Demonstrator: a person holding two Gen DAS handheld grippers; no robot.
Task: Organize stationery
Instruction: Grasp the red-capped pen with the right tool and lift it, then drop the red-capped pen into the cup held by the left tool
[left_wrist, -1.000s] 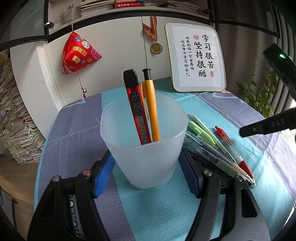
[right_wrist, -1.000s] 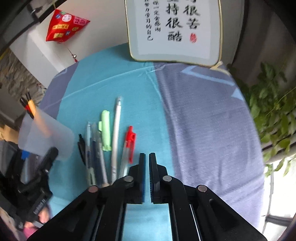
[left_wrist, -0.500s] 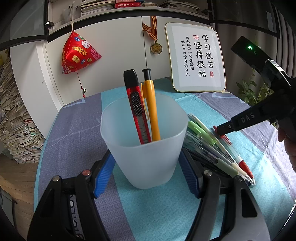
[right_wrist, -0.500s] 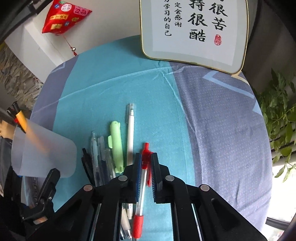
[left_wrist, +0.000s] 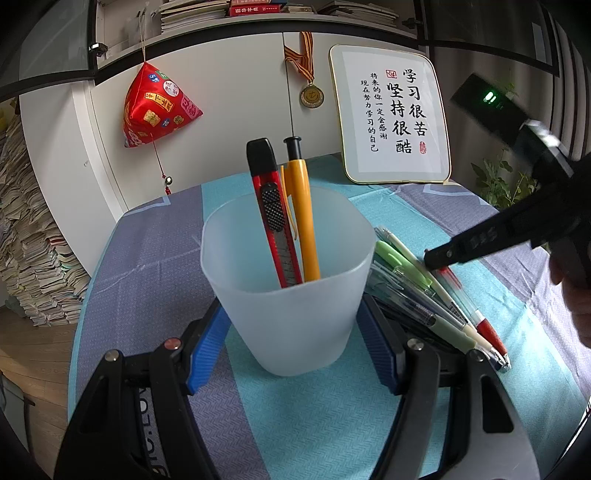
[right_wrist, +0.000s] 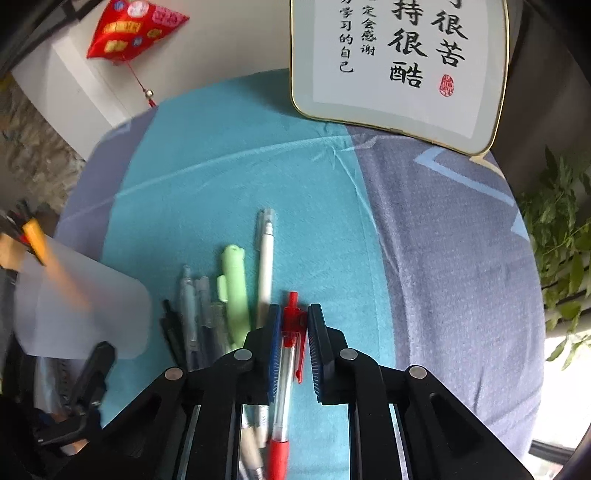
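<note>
Left gripper (left_wrist: 291, 325): ribbed blue pads clamped on frosted plastic cup (left_wrist: 288, 295), tapered, rounded-square rim.
Inside cup: red utility knife (left_wrist: 271, 214) with black slider; orange pen (left_wrist: 301, 206), both upright.
Right gripper (right_wrist: 293, 325): jaws opening, straddling red-capped clear pen (right_wrist: 286, 369), pads not pressing.
Beside cup, right: pale green marker (right_wrist: 234, 295), slim white pen (right_wrist: 265, 266), clear pens, lying on teal-and-grey cloth (right_wrist: 229, 166).
Beyond cup: framed calligraphy board (left_wrist: 391, 118), rounded corners.

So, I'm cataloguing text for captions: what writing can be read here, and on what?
Framed calligraphy board: "学习很苦 坚持很酷", then smaller "将来的你一定会感谢现在努力学习的自己".
Red hanging pouch: patches too small to read.
Medal, shelf book spines, right gripper's lettering: blurred, unreadable.
</note>
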